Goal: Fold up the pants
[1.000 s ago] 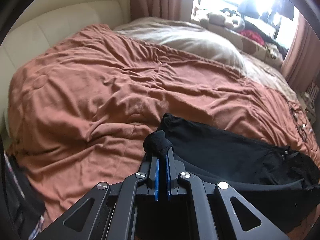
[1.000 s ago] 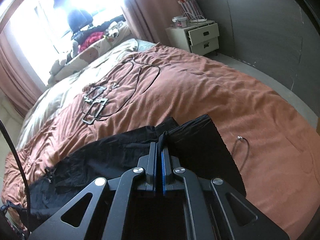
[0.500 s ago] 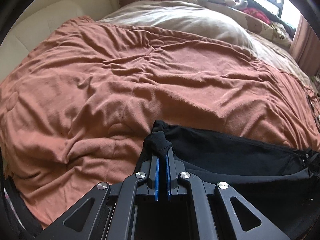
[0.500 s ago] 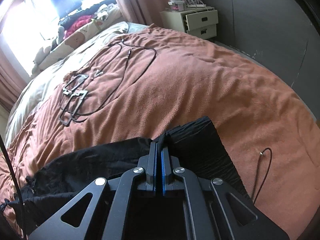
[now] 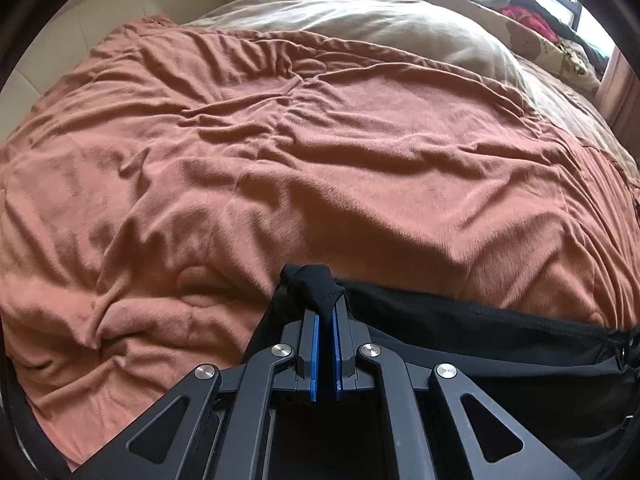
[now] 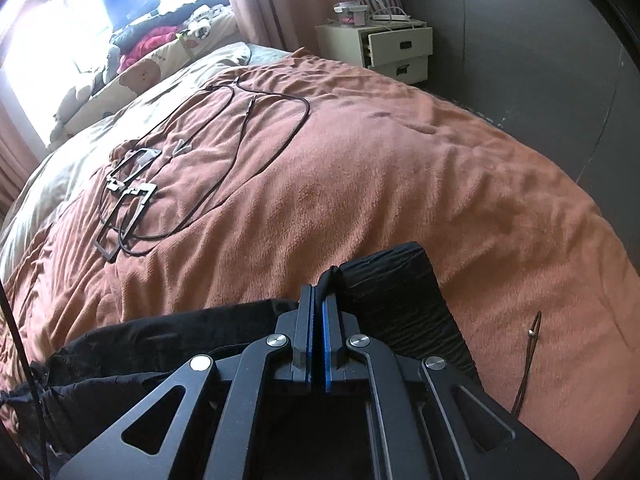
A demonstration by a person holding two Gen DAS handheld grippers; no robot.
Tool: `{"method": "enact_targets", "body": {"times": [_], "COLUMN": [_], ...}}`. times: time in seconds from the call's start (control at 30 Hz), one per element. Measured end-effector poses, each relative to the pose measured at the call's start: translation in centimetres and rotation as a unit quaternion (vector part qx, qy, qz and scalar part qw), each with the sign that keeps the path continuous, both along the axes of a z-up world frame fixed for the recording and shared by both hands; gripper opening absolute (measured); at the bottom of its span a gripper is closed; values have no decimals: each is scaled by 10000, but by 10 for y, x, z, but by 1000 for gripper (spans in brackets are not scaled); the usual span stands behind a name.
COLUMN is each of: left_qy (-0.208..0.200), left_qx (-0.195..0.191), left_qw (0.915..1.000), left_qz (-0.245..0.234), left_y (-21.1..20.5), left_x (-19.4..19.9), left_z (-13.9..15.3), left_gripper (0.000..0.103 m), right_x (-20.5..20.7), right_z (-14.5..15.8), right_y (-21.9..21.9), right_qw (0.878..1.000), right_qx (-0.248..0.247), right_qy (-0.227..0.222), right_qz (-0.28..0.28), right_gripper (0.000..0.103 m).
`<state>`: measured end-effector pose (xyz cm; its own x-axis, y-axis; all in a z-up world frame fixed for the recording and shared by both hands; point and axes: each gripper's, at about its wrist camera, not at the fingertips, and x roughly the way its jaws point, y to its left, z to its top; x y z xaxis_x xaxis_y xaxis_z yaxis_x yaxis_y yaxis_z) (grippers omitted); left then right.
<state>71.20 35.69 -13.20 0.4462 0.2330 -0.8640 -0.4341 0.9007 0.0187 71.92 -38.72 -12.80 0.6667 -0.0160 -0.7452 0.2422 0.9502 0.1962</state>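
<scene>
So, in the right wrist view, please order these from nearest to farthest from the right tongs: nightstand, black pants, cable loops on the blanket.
1. black pants, clamped in the right tongs.
2. cable loops, ahead on the left.
3. nightstand, far right by the wall.

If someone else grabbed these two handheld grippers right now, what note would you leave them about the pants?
Left gripper: shut on a bunched corner of the black pants.
Right gripper: shut on another edge of the pants.
The pants hang between the two grippers, low over the orange blanket; cables lie farther up the bed.
Done: both ends gripped.
Left: no finished fold shows yet. Probably lay the pants flat on the blanket, then fold them over.
</scene>
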Motion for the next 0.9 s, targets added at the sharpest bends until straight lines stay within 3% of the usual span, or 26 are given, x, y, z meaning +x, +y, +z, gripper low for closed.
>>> {"method": "enact_targets", "body": {"times": [0.13,0.27,0.33,0.37,0.4,0.47,0.53,0.73,0.9], "left_qy": [18,82,31,-14,-57,-252,-320,-317,-365], "left_qx": [1,-182,-227,-247,-213,-38,-66,-206,-397], "left_qw": [10000,9997,9997,9996,9996,9993,9991,9991,9985], "left_qz": [41,105,130,153,187,262,282,168,111], "left_y": [0,5,8,10,10,12,14,12,9], "left_x": [9,12,8,4,0,-13,-26,-66,-107], "left_z": [-5,-10,-7,-3,0,10,17,25,32], "left_gripper": [6,15,26,46,73,85,85,84,68], "right_x": [4,9,8,5,1,-9,-20,-57,-87], "right_z": [-4,-8,-7,-4,0,6,11,15,20], "right_y": [2,6,7,7,6,3,1,-11,-18], "right_qw": [10000,9999,9999,9999,9998,9998,9996,9990,9984], "right_qx": [-20,-82,-70,-32,14,19,-63,221,336], "right_qy": [8,67,117,72,11,-105,-219,-248,-236], "right_qz": [-52,-15,51,114,180,196,184,288,391], "right_gripper": [0,1,7,16,23,60,64,64,64]}}
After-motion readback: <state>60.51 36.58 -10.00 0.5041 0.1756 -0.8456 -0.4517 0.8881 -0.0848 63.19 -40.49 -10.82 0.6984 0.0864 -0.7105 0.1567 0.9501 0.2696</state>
